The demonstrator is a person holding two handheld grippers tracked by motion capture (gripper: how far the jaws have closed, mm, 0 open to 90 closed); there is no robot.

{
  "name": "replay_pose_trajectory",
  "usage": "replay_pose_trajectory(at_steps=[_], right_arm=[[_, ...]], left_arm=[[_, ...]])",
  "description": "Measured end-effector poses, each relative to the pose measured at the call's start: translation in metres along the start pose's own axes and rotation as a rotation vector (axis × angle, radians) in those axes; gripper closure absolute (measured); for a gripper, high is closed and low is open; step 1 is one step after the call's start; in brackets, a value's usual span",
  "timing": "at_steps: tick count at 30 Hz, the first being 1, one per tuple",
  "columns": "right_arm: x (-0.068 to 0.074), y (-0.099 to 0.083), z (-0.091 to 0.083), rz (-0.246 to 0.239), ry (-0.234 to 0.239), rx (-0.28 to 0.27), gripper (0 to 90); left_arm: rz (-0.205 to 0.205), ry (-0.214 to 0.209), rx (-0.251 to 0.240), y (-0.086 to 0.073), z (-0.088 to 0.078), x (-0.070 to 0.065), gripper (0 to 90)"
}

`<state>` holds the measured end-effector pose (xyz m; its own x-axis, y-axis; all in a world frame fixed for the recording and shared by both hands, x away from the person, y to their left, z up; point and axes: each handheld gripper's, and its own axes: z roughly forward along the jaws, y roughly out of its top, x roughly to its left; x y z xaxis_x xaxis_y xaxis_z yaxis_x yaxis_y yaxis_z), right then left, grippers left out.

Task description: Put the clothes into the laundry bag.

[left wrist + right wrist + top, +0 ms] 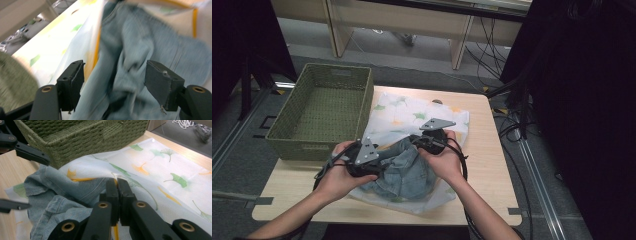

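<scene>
The denim garment [404, 170] lay crumpled on a leaf-printed cloth [412, 112] near the table's [492, 165] front edge. The right gripper [117, 185] was clenched on its upper edge, apparently to anchor it. The left gripper [113, 83] stood spread over a fold, probably positioned for a second grasp. A woven basket [287, 122] sat alongside.
</scene>
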<state>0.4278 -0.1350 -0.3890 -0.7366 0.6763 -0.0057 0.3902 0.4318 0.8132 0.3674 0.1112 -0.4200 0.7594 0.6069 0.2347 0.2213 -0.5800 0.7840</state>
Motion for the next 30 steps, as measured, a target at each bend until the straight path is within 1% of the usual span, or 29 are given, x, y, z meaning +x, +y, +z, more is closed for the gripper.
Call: replay_pose_trajectory(at_steps=[1, 4, 8, 11, 13, 14, 15, 18, 20, 22, 23, 24, 25, 26, 30], right_arm=[[0.0, 0.0, 0.0, 0.0, 0.0, 0.0, 89.8], [0.0, 0.0, 0.0, 0.002, 0.001, 0.002, 89.8], [0.001, 0.0, 0.0, 0.001, 0.001, 0.002, 89.8], [0.001, 0.0, 0.0, -0.004, 0.003, 0.0, 89.8], [0.001, 0.0, 0.0, -0.005, 0.004, 0.0, 89.8], [0.001, 0.0, 0.0, -0.006, 0.004, -0.001, 89.8], [0.001, 0.0, 0.0, -0.007, 0.003, 0.0, 89.8], [0.001, 0.0, -0.001, -0.007, 0.004, 0.001, 89.8], [0.001, 0.001, 0.0, -0.009, 0.006, 0.0, 89.8], [0.002, 0.001, 0.0, -0.004, 0.004, 0.002, 89.8], [0.002, 0.001, 0.0, -0.01, 0.005, 0.002, 89.8], [0.002, 0.001, 0.0, -0.005, 0.006, 0.003, 89.8], [0.002, 0.001, 0.0, -0.005, 0.006, 0.003, 89.8], [0.003, 0.001, 0.0, -0.006, 0.006, 0.003, 89.8], [0.003, 0.0, 0.001, -0.01, 0.005, 0.003, 89.8]], left_arm=[[-0.022, -0.006, 0.013, -0.005, -0.001, 0.001, 31.6], [-0.024, 0.018, 0.038, -0.019, 0.0, 0.004, 32.2], [-0.021, 0.048, 0.058, -0.027, 0.005, 0.005, 33.3], [-0.006, 0.068, 0.061, -0.029, 0.007, 0.004, 33.9], [0.008, 0.1, 0.043, -0.03, 0.007, 0.004, 33.5], [0.023, 0.115, 0.037, -0.03, 0.007, 0.004, 33.5], [0.027, 0.121, 0.04, -0.031, 0.007, 0.004, 33.6], [0.012, 0.109, 0.058, -0.035, 0.012, 0.006, 34.3], [0.015, 0.105, 0.075, -0.038, 0.016, 0.006, 35.4], [0.014, 0.098, 0.093, -0.039, 0.02, 0.008, 40.1], [0.015, 0.095, 0.101, -0.04, 0.021, 0.009, 43.0], [0.008, 0.093, 0.106, -0.041, 0.023, 0.01, 46.6], [0.013, 0.092, 0.117, -0.041, 0.023, 0.011, 51.8], [0.007, 0.095, 0.12, -0.042, 0.023, 0.011, 55.5], [-0.009, 0.088, 0.141, -0.041, 0.023, 0.009, 71.1]])
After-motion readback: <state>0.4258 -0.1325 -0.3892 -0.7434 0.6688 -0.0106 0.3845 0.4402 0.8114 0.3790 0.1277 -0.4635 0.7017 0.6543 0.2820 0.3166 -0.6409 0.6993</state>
